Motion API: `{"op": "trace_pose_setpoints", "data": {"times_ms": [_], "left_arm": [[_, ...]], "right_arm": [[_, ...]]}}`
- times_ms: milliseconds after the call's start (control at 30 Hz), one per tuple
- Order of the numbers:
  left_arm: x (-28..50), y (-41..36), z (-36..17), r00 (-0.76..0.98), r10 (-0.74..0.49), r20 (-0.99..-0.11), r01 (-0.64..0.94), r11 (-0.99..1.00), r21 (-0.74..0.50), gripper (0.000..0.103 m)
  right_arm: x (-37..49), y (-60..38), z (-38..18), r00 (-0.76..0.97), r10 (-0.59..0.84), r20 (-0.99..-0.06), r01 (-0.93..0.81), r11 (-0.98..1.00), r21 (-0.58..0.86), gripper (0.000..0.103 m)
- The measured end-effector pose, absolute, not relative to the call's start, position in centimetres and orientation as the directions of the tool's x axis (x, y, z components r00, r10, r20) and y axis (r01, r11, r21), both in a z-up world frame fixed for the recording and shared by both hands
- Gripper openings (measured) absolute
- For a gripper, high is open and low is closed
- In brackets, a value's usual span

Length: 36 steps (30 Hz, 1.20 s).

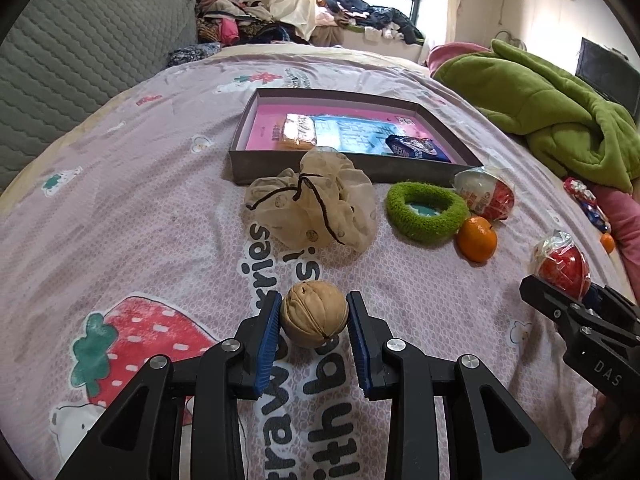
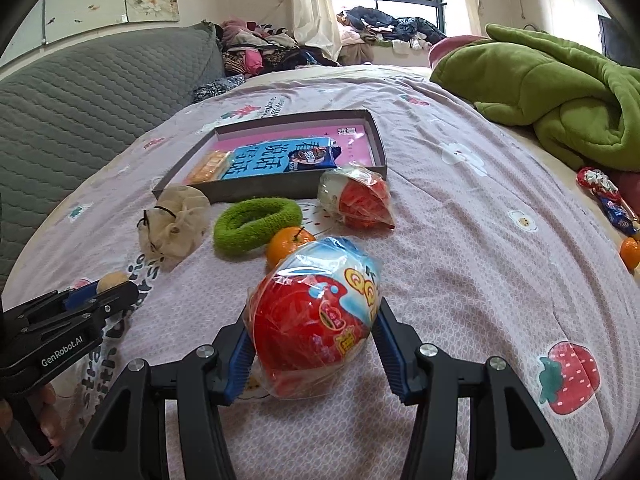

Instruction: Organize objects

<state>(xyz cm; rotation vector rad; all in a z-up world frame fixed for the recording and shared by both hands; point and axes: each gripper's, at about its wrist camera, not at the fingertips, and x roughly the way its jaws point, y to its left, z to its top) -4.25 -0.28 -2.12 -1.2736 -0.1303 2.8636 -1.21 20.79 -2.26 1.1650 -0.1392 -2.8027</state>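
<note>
My left gripper (image 1: 314, 306) is shut on a tan walnut (image 1: 314, 314), its blue pads pressing both sides just above the pink bedspread. My right gripper (image 2: 312, 316) is shut on a red and white wrapped egg toy (image 2: 316, 312); the same toy (image 1: 562, 266) shows in the left wrist view at the far right. Ahead lies a shallow grey box (image 1: 304, 168) (image 2: 280, 188) with a pink floor, holding a blue booklet (image 1: 352, 136), an orange snack pack (image 1: 298, 132) and a dark blue packet (image 1: 416, 148).
In front of the box lie a beige scrunchie (image 1: 316, 208), a green hair ring (image 1: 426, 212), a tangerine (image 1: 477, 239) and a second wrapped egg toy (image 1: 486, 194). A green blanket (image 2: 560, 92) is heaped at right, with sweets (image 2: 608, 200) and another tangerine (image 2: 631, 253) beside it.
</note>
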Motion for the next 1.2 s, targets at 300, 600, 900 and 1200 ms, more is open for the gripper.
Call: {"op": "trace_pose_setpoints", "data": {"times_ms": [300, 600, 900, 1200], "left_arm": [[-3.2, 0.0, -0.6, -0.694, 0.026, -0.719, 0.025, -0.998, -0.061, 0.033], [-2.6, -0.2, 0.5, -0.709, 0.028, -0.705, 0.026, -0.997, -0.066, 0.033], [-2.4, -0.6, 2.7, -0.747, 0.04, -0.664, 0.028, -0.995, -0.092, 0.033], [-3.2, -0.1, 4.0, -0.766, 0.04, -0.641, 0.022, -0.996, -0.088, 0.033]], "right_arm": [[0.0, 20.2, -0.9, -0.72, -0.142, -0.679, 0.074, -0.989, 0.129, 0.055], [0.5, 19.5, -0.3, -0.723, -0.163, -0.672, 0.099, -0.986, 0.133, 0.055], [0.7, 18.7, 1.4, -0.749, -0.18, -0.637, 0.127, -0.983, 0.13, 0.055], [0.1, 18.1, 2.8, -0.77, -0.182, -0.612, 0.148, -0.983, 0.106, 0.055]]}}
